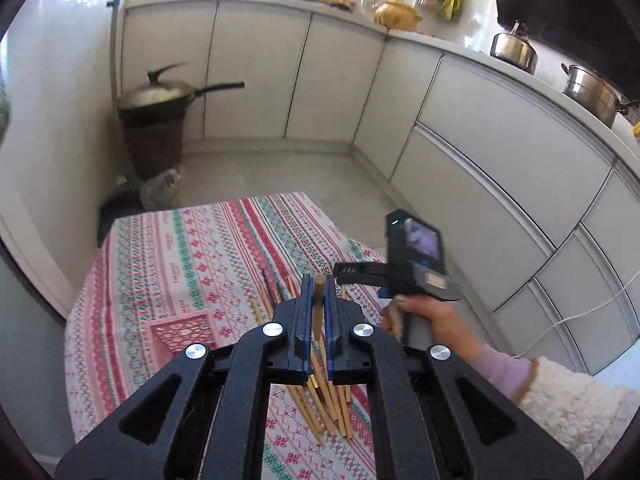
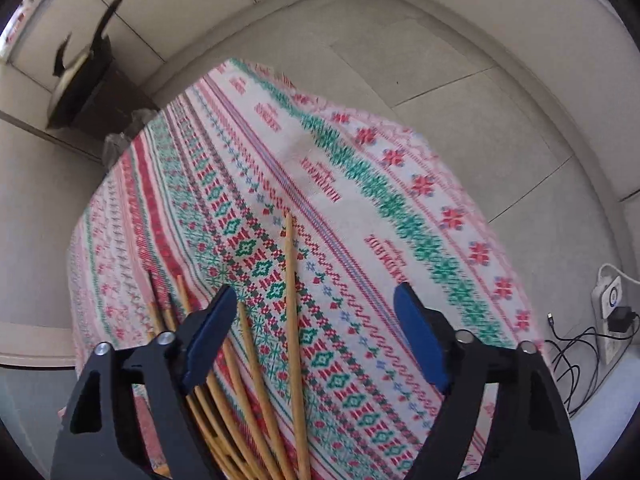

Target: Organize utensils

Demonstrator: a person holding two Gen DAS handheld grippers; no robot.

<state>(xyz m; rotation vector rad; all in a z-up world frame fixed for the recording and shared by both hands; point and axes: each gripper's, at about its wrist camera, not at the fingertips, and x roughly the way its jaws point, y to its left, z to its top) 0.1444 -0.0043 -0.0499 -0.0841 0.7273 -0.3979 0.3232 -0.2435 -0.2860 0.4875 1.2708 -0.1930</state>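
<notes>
1. One chopstick [image 1: 318, 300] is clamped upright between the blue pads of the left gripper [image 1: 319, 280], held above the patterned tablecloth [image 1: 192, 248]
2. Many more chopsticks [image 2: 256, 368] lie fanned loose on the cloth, so most of the sorting looks undone
3. Right gripper [image 2: 316, 312] hangs over that pile with jaws spread and nothing between the pads (one stick lies on the cloth below the gap)
4. Pink basket [image 1: 182, 334] sits on the cloth just left of the pile, the likely destination; its contents cannot be made out
</notes>
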